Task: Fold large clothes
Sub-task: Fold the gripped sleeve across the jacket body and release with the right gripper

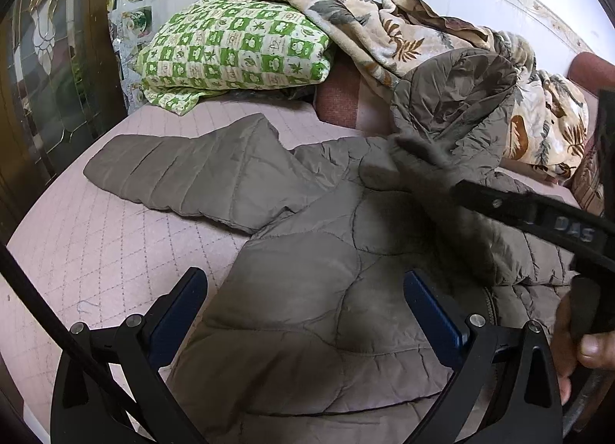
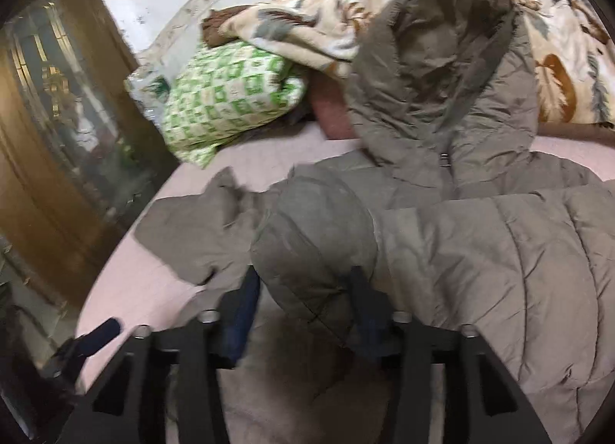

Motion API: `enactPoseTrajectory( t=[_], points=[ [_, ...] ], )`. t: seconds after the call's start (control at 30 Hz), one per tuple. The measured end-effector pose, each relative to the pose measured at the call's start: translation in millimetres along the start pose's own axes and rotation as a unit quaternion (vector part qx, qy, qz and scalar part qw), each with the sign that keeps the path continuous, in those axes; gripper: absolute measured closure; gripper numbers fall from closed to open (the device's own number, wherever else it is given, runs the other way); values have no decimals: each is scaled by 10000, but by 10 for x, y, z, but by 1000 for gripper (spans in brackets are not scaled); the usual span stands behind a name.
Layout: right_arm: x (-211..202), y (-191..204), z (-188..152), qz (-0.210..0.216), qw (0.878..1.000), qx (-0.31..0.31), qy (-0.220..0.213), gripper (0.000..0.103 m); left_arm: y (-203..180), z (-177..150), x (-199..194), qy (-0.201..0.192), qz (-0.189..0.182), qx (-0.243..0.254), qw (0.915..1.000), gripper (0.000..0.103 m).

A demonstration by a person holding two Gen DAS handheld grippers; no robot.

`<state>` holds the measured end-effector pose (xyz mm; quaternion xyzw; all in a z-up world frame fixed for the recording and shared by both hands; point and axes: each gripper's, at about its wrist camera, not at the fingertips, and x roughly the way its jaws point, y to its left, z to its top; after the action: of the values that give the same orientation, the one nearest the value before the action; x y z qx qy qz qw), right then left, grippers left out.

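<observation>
A large grey-brown quilted hooded jacket [image 1: 307, 271] lies spread on the pink bed; one sleeve [image 1: 184, 171] stretches out to the left and the hood [image 1: 457, 94] leans on bedding at the back. My left gripper [image 1: 305, 305] is open, low over the jacket's body, nothing between its blue pads. My right gripper [image 2: 303, 290] has its jaws around the end of the other sleeve [image 2: 319, 244], which is folded across the body; in the left wrist view it reaches in from the right [image 1: 423, 152]. The hood also shows in the right wrist view [image 2: 434, 59].
A green-and-white checked pillow [image 1: 234, 48] and a rumpled leaf-print blanket [image 1: 388, 25] lie at the back of the pink quilted mattress [image 1: 96, 248]. A wooden glazed door [image 1: 42, 71] stands at the left. A hand [image 1: 580, 348] shows at the right edge.
</observation>
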<state>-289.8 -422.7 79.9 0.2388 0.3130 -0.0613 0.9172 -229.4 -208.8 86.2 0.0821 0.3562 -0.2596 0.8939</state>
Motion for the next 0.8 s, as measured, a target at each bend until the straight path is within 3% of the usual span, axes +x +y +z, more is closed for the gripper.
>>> enactPoseTrajectory(
  t=[0.13, 0.2, 0.27, 0.33, 0.43, 0.57, 0.8],
  points=[
    [-229, -2, 51, 92, 9997, -49, -219, 44, -71, -9, -17, -58, 8, 97, 9999, 1],
    [-376, -91, 104, -322, 9983, 24, -475, 44, -110, -16, -21, -88, 31, 170, 9998, 1],
    [-468, -302, 162, -1298, 9900, 117, -545, 44, -142, -23, -23, -103, 40, 226, 9997, 1],
    [-521, -546, 168, -2525, 9662, 24, -518, 44, -173, -25, -23, -114, 42, 287, 9995, 1],
    [-512, -914, 118, -3292, 9437, 188, -253, 44, -205, -33, -27, -136, 24, 321, 9994, 1],
    [-415, -1270, -19, -3667, 9291, 475, 89, 44, -268, -53, -7, -110, 8, 418, 9991, 1],
    [-157, -1444, -160, -3691, 9262, 530, 560, 44, -299, -65, 14, -100, 38, 513, 9986, 1]
  ],
)
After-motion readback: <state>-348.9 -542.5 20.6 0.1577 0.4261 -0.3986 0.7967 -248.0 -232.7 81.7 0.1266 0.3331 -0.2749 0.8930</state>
